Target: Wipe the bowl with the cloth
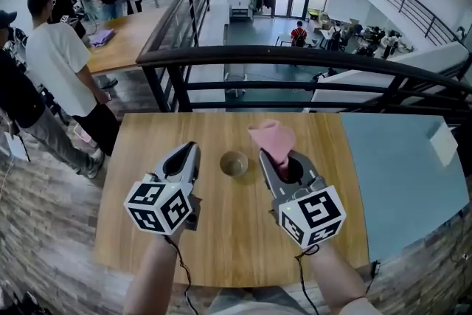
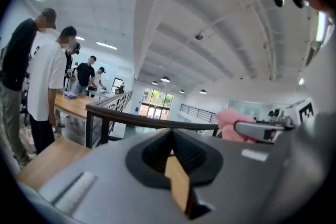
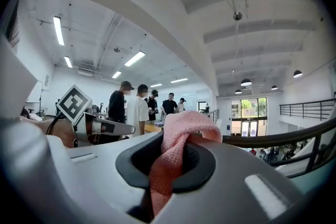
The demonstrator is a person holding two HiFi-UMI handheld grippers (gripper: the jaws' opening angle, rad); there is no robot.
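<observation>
Marker cubes [image 1: 160, 206] of the two hand-held grippers fill the foreground of the head view, each at the end of a bare forearm [image 1: 151, 277]. Left gripper [image 1: 192, 150]: jaws pressed together with nothing between the pads; its own view shows the two grey shells meeting in one seam ahead of the dark recess. Right gripper [image 1: 279, 160]: jaws pinching the pink cloth [image 1: 273, 138], which stands up out of the grip in a bunched fold; in the right gripper view the knitted fabric runs down through the dark recess between the shells and curls over at the top. Bowl [image 1: 234, 163]: small, round, brownish, upright on the wooden table [image 1: 221, 247], between the two grippers as the head view shows them and touched by neither; the cloth lies to its right in that view and is not in contact with it. Both gripper views look out level, over the black railing [image 1: 295, 55] towards the ceiling and the hall. Each gripper is visible in the other's view, the right one with the cloth at its tip. Background: a teal panel [image 1: 398, 173] adjoins the table on the right and carries a white card [image 1: 444, 144]; several people [image 1: 55, 63] stand at the left beside a long wooden bench [image 1: 122, 37]
</observation>
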